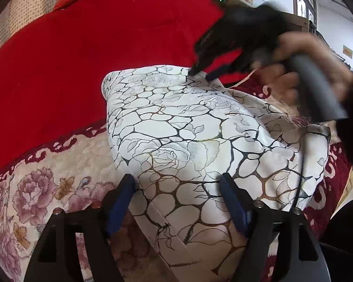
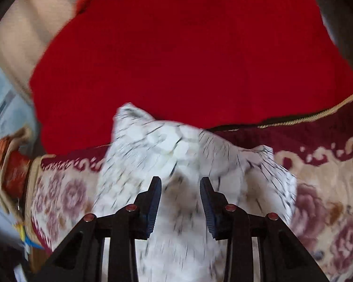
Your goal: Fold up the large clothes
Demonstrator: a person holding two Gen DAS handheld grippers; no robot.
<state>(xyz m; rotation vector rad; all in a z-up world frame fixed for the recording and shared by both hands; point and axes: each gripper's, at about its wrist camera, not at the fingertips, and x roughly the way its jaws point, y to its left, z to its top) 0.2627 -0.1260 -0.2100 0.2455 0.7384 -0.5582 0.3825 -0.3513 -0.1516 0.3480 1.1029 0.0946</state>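
Looking down past our left tool point(image 1: 177, 202), we see its blue-padded jaws standing wide apart over the near part of the white garment point(image 1: 200, 129), with cloth lying between them but neither pad visibly pressing on it. That garment, printed with dark cracked lines and roses, lies partly folded on a flowered blanket point(image 1: 35, 188) covering the bed, close to the blanket's dark red border. Farther off, our right tool point(image 1: 202, 72) reaches in from the right, held in a hand point(image 1: 294, 70); its tips sit at the garment's far edge, where the white cloth meets a red quilt point(image 1: 94, 58). From the right wrist view, blurred by motion, the right tool's point(image 2: 180, 188) jaws stand a little apart above the white garment point(image 2: 176, 155), and we cannot tell whether they pinch any cloth. Beyond lies the red quilt point(image 2: 188, 58), spread toward the far end of the bed.
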